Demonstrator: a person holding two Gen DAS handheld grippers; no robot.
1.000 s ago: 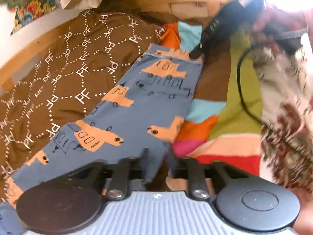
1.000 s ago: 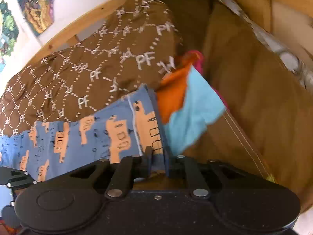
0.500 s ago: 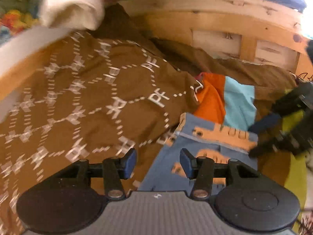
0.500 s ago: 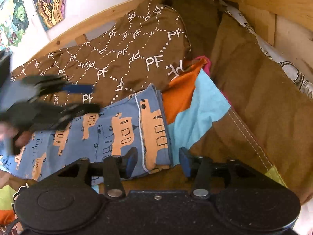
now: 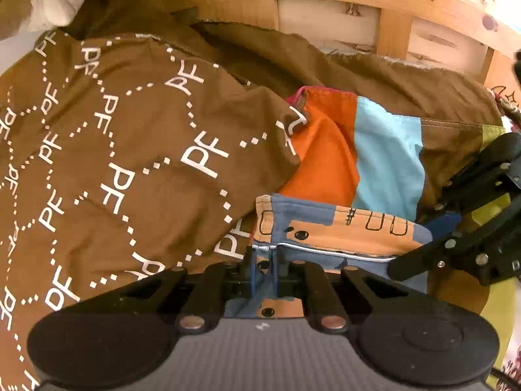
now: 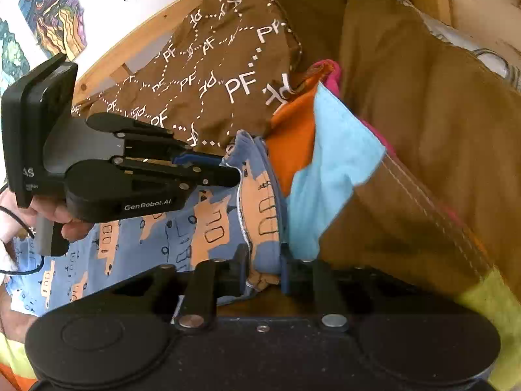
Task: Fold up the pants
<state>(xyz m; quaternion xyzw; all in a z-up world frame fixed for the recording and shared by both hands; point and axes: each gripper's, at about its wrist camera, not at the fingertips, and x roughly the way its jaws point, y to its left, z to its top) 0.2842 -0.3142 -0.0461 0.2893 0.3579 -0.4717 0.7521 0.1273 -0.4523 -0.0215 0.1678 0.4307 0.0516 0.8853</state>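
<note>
The blue cotton pants printed with orange vehicles (image 6: 182,228) lay on a bed, spread across a patchwork cover of orange, light-blue, brown and yellow-green panels (image 6: 332,176). Their waistband end pointed toward the wooden headboard (image 5: 325,3), and just beside them, on the left, bulged a brown quilt patterned with white "PF" letters and dotted lines (image 5: 123,150).

The left gripper (image 5: 263,270), black with blue-lined fingertips, had its two fingers drawn close together on one corner of the waistband. A thin fold of blue fabric stood pinched between the pads, with the white stitched seam running off to the right from that grip. In the right wrist view the same gripper (image 6: 224,166) came in from the left side, its tips closed on the bunched waistband edge next to the quilt; the person's hand (image 6: 65,218) held its handle.

The right gripper (image 6: 265,267) gripped the opposite corner of the waistband. Its fingers stood a little apart, and a thicker wad of blue and orange cloth filled the gap between them, touching both pads. From the left wrist camera this gripper (image 5: 420,244) reached in from the right edge, its tips meeting the far end of the waistband.

The rest of the legs trailed back toward the lower left of the right wrist view, flat on the cover.
</note>
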